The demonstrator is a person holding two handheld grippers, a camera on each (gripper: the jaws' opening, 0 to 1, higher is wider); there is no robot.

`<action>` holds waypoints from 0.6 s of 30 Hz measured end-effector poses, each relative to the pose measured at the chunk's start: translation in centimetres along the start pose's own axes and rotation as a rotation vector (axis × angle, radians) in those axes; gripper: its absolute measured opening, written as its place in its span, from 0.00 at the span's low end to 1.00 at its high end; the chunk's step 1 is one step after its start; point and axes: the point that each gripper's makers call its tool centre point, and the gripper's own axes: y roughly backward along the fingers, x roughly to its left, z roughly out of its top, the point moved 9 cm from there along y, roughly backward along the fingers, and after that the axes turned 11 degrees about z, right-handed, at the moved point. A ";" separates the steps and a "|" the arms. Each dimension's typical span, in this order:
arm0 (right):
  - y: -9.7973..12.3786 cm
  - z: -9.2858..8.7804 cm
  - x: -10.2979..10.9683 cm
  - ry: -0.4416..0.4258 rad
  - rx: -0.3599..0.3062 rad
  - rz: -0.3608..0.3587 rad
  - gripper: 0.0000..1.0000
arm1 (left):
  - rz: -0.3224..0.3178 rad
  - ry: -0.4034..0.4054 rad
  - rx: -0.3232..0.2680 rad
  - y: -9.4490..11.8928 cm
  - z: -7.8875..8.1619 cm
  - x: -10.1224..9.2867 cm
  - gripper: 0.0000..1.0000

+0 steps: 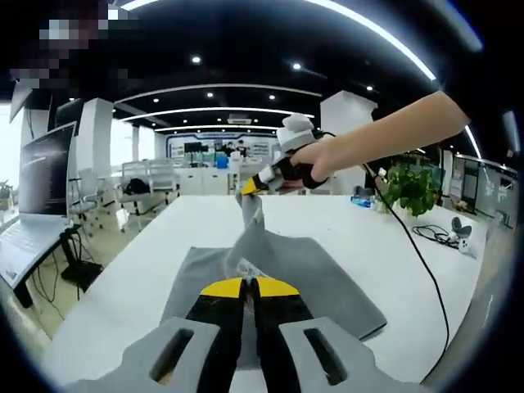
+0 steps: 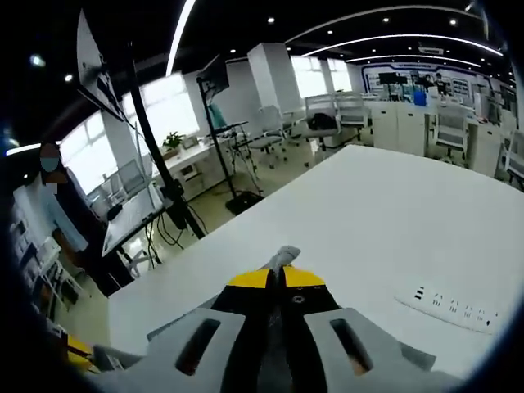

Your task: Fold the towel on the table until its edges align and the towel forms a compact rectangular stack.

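Towel (image 1: 278,270) pinched by both grippers' fingers, left (image 1: 249,286), right (image 2: 277,277); near edge hidden.

— Where do we have our left gripper (image 1: 249,286)?

— Low in the centre of the left gripper view, jaws pressed together on cloth.

— And our right gripper (image 2: 282,277)?

— Bottom centre of the right gripper view, jaws closed with grey fabric poking out. In the left gripper view it sits upper centre, our bare hand (image 1: 313,166) gripping it, forearm stretching to the right.
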 end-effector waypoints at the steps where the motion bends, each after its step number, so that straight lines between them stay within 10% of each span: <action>1: -0.3 0.1 0.2 0.003 0.001 0.000 0.01 | 0.003 0.003 -0.001 0.0 0.0 0.1 0.03; 18: -3.2 0.1 1.1 0.012 0.014 0.006 0.01 | 0.080 0.082 -0.030 0.2 -0.6 1.9 0.03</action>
